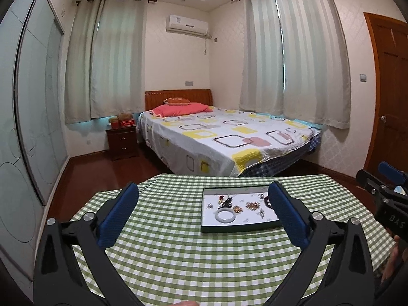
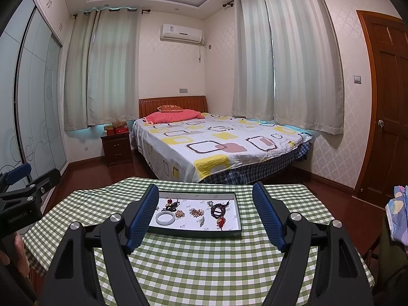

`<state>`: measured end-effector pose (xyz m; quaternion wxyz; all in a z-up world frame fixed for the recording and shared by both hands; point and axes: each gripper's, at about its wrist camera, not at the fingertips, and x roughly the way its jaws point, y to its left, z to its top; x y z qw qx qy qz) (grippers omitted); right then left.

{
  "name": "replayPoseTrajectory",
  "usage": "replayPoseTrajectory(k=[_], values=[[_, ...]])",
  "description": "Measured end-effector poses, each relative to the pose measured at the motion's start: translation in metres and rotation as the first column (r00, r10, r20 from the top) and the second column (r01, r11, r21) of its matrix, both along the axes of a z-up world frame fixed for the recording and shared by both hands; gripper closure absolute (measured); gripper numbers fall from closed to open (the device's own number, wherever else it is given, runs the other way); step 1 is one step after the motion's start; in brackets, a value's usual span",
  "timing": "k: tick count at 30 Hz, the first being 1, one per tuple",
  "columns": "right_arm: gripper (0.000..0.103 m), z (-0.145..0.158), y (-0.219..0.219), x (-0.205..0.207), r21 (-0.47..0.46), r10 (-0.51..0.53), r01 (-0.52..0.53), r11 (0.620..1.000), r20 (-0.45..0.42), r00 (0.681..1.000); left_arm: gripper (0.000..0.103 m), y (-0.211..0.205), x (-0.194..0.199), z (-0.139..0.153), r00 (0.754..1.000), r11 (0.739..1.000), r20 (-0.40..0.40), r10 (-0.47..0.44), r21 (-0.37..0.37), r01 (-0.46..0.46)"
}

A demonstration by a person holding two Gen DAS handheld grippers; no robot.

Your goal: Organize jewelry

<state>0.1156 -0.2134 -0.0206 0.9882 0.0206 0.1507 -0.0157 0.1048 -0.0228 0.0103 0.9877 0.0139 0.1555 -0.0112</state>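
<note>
Plainly, both ribbed-padded hand-held grippers (image 1: pixel 202 199) (image 2: pixel 205 204) gape empty before rectangular tray (image 2: pixel 201 230).

Left gripper (image 1: pixel 204 199) jaws gape empty before the jewelry tray (image 1: pixel 211 229).

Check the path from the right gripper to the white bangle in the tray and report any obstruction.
Nothing visible blocks it. The right gripper hangs open above the checked tablecloth, short of the tray. The white bangle lies uncovered in the near left corner, other jewelry lying beside it.
</note>
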Motion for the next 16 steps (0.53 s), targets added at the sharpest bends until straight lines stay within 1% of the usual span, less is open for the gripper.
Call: replayPoseTrajectory(k=[2,4,9,12,16], values=[[0.03,0.0,-0.001,0.001,0.0,0.0,0.0,1.0,-0.001,1.0,0.004,0.001,0.004,-0.002,1.0,1.0,-0.022,-0.006,-0.005,0.006],[0.03,0.0,-0.002,0.001,0.0,0.0,0.0,1.0,-0.003,1.0,0.004,0.003,0.008,-0.005,0.999,0.999,-0.045,-0.03,-0.03,0.029],[0.03,-0.001,-0.002,0.003,-0.002,-0.001,0.001,1.0,-0.006,1.0,0.004,0.008,0.011,-0.007,0.997,0.995,-0.032,-0.066,-0.075,0.063],[0.03,-0.004,-0.007,0.008,0.005,-0.011,0.011,1.0,-0.012,1.0,0.004,0.012,0.015,-0.01,1.0,0.998,-0.018,-0.023,-0.061,0.022],[0.03,-0.015,-0.019,0.022,0.014,-0.031,0.031,0.999,-0.03,0.999,0.004,0.018,0.032,-0.021,0.999,0.997,-0.03,-0.021,-0.073,0.019]])
